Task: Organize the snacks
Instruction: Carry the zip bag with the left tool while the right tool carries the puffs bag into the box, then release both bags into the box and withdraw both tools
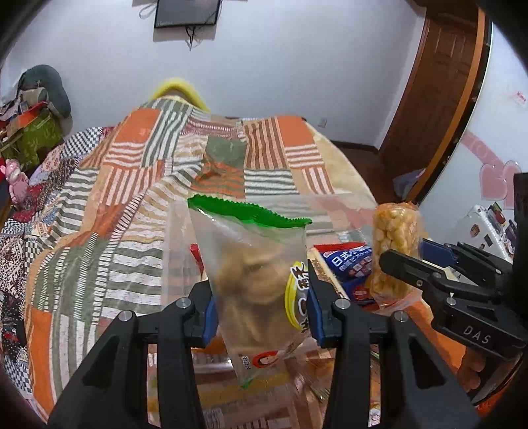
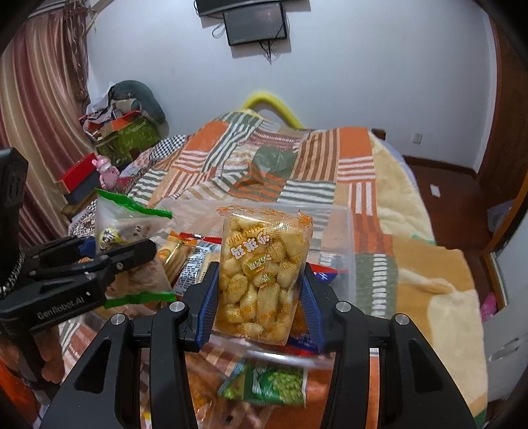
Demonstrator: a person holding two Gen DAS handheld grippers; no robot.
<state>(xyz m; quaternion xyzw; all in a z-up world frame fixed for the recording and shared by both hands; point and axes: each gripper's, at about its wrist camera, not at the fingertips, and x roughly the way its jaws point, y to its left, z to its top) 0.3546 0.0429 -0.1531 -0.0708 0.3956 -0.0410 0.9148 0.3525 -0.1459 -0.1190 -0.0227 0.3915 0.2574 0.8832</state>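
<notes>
Patchwork bedspread (image 2: 297, 165) covers the bed, and on it stands a clear plastic box (image 2: 343, 224) with snacks. Above the box, the left gripper (image 1: 262, 308) clamps a green-edged clear bag (image 1: 254, 264), and the right gripper (image 2: 259, 297) clamps an orange puffed-snack pack (image 2: 264, 264).

My messy bedroom, basically, with the patchwork quilt (image 2: 297, 165) in the middle.

On the wall above the quilt's far end there's my little black screen (image 2: 255, 23), left of the quilt a pink toy (image 2: 107, 171) and a green box (image 2: 132, 138), right of it the wooden door (image 1: 439, 82).
</notes>
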